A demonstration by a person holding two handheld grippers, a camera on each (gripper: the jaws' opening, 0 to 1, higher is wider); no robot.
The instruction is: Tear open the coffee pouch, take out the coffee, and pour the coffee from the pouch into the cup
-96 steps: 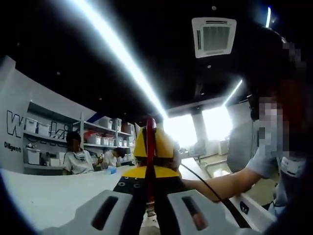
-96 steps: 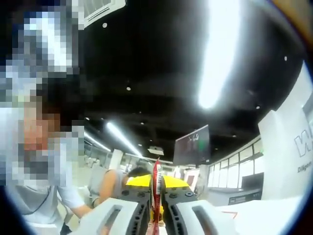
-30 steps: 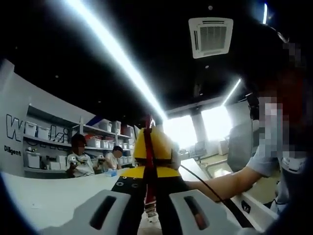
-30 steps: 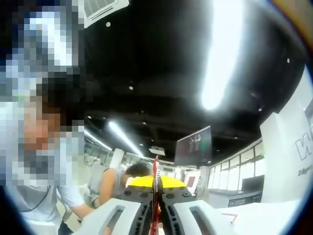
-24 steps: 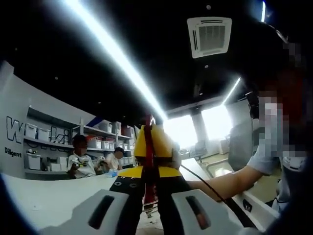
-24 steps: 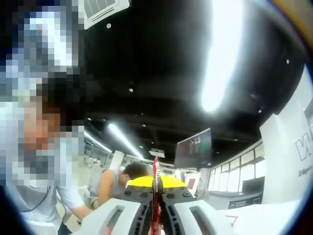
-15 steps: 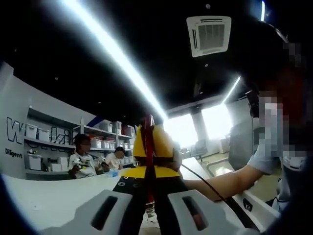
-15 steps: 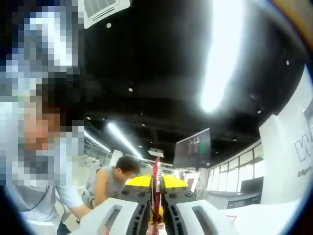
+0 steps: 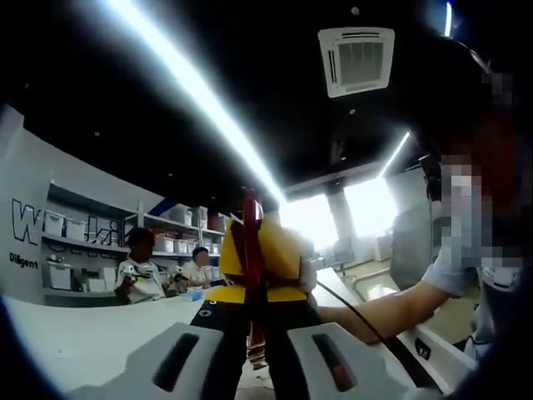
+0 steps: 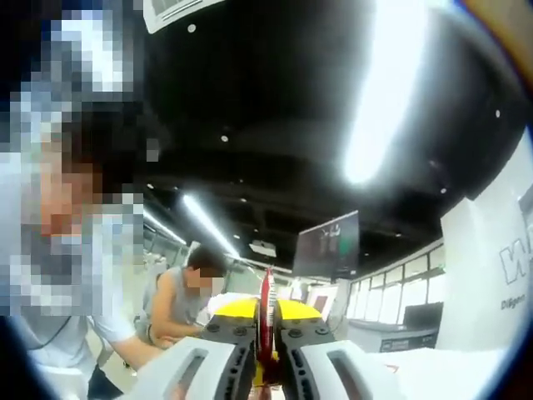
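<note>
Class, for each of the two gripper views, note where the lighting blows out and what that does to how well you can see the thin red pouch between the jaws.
Left gripper view: a long ceiling light strip and the bright windows blow out to white, leaving the thin red coffee pouch dim, edge-on and backlit. Right gripper view: a ceiling light flares into a wide white smear; the pouch shows as a narrow red sliver, its print unreadable.

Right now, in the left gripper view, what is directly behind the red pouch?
Behind the pouch, edge-on between the shut jaws, sits the other gripper's yellow body. What the pouch covers of it, and whether the pouch is torn, cannot be seen.
</note>
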